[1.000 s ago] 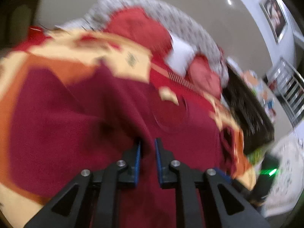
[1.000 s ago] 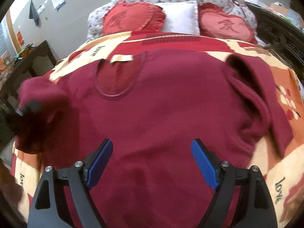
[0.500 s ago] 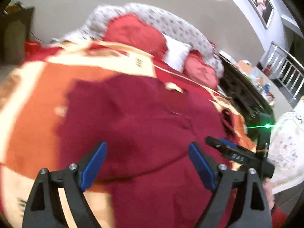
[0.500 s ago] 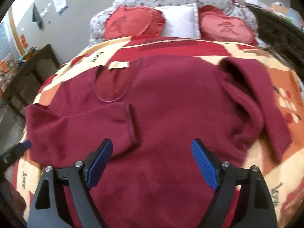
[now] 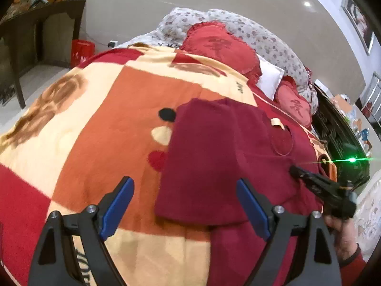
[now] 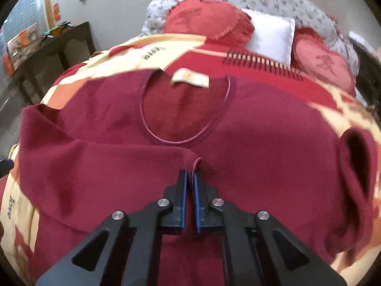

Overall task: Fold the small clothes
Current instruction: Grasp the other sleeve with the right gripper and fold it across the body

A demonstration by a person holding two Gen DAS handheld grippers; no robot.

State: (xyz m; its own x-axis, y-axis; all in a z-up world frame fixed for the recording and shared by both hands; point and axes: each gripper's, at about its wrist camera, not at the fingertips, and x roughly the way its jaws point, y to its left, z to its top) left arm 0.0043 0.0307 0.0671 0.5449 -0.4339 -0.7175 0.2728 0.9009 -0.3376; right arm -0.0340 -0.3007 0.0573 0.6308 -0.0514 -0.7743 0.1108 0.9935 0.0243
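Left wrist view: a dark red sweater [image 5: 214, 157] lies flat on a bed covered by a patchwork blanket [image 5: 95, 124] of orange, cream and red. One sleeve is folded in across the chest, so the near side of the sweater shows a straight, squared-off edge. A cream label marks the round neckline toward the head of the bed, where two red heart cushions [image 5: 219, 45] and a white pillow [image 5: 270, 78] lean on a floral headboard. The left gripper [image 5: 185, 205] hovers over the sweater's near edge with its blue-padded fingers spread wide, holding nothing; the folded edge lies between and just beyond them. The right gripper [image 5: 319, 188] reaches in from the right over the sweater.

Right wrist view: the sweater [image 6: 262, 143] fills the middle of the bed, neckline and label [image 6: 190, 78] facing the cushions. The right gripper [image 6: 189, 178] has its fingers nearly together, pinching the cuff [image 6: 194, 163] of the folded-over sleeve just below the neckline. The other sleeve [image 6: 357, 162] lies loosely rumpled near the blanket's right edge.
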